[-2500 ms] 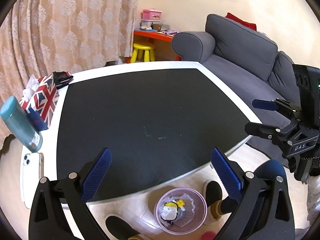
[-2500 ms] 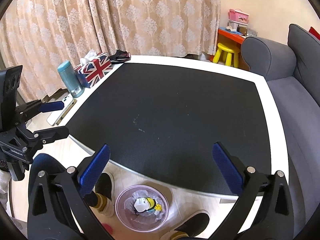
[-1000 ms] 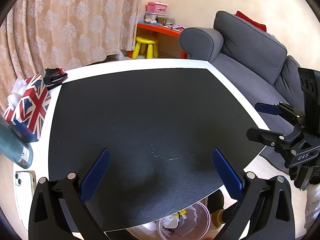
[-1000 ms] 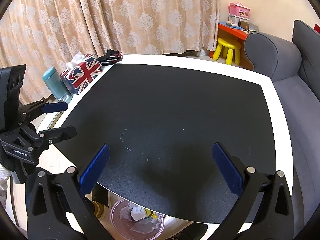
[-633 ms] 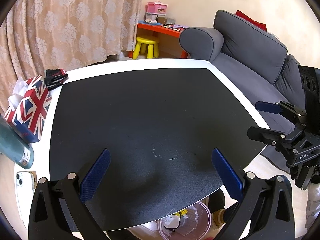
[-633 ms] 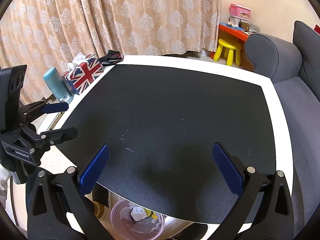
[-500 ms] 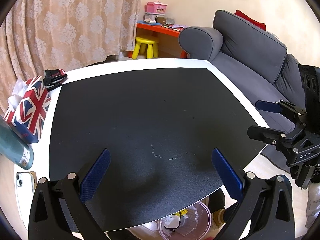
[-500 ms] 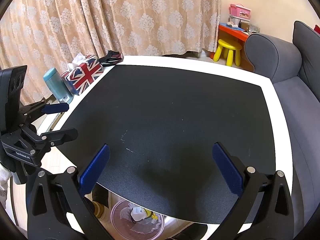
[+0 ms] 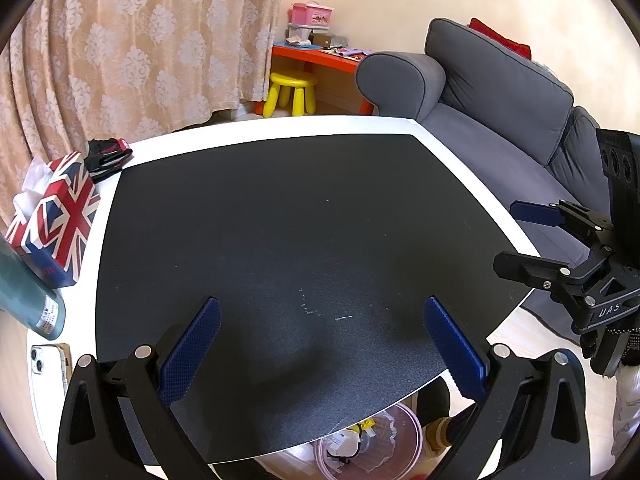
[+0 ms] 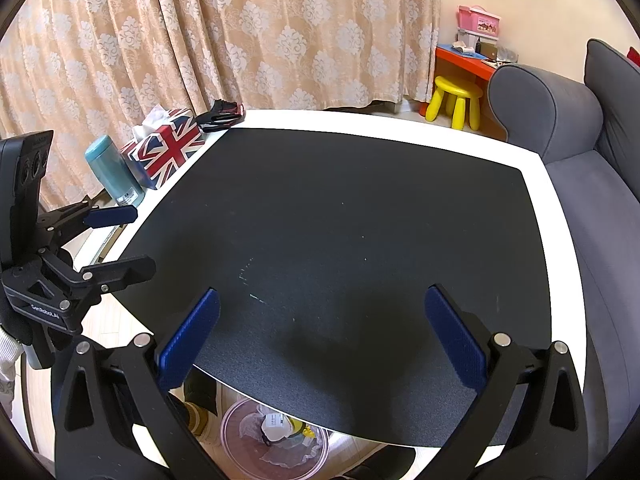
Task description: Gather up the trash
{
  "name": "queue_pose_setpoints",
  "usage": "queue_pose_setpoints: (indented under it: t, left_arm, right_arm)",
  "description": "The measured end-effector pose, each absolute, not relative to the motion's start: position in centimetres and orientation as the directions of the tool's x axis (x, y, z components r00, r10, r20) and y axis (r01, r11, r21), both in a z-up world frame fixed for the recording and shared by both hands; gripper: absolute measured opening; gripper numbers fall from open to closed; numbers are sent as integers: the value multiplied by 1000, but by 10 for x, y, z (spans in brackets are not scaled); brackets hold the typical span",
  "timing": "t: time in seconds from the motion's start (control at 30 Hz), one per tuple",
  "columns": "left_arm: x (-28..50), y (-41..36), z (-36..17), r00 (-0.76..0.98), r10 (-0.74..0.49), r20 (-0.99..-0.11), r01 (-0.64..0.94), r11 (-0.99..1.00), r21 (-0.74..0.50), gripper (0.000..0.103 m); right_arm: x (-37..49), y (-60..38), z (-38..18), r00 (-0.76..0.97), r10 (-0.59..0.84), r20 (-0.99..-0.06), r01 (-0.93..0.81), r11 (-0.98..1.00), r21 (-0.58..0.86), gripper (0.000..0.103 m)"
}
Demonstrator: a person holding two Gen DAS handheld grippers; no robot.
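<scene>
Left wrist view shows the left gripper with its jaws spread wide and nothing between them, above the near part of the mat. The right gripper is the same in its own view: jaws wide apart, holding nothing, above the near edge of the mat.

No trash is visible on the mat; only small pale specks are there. The trash lies in the bin, which stands on the floor under the near edge of the mat, below and slightly behind both grippers. Inside the bin I see crumpled white paper and something yellow. From this I judge the collecting is nearly done or done.

At the left side of the mat stand a tissue box, a cup and a phone; a black and red glove lies at the far left corner of the mat. These look like belongings, not trash, though I cannot be sure about the glove.

If the glove must go, its long axis runs roughly along the far edge of the mat, and the left gripper seems nearer to it. The reach goes forward and to the left, and then back down to the bin.
</scene>
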State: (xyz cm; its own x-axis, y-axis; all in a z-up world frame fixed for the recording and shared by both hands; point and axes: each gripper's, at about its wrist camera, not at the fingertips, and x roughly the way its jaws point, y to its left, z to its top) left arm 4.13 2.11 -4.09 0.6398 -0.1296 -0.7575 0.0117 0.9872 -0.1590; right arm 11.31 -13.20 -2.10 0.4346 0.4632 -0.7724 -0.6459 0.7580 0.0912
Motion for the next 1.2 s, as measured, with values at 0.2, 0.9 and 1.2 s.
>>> queue_pose_setpoints:
  t: [0.2,0.9,1.2]
  left_arm:
    - [42,19,-42,639,-132,-758,14,987,-160,97]
    - [43,17,-45,635,-137,-760,17,986,-164,97]
    - [45,15,-49,619,-114,-777,13,991,-135,97]
  right_arm:
    - [113,-132,-21,434,463,-773,-646,758,91,100]
    - [114,-134,-23,431,462,-775,-645,758,93,100]
    - [114,-134,-23,431,464,-774,-647,757,94,100]
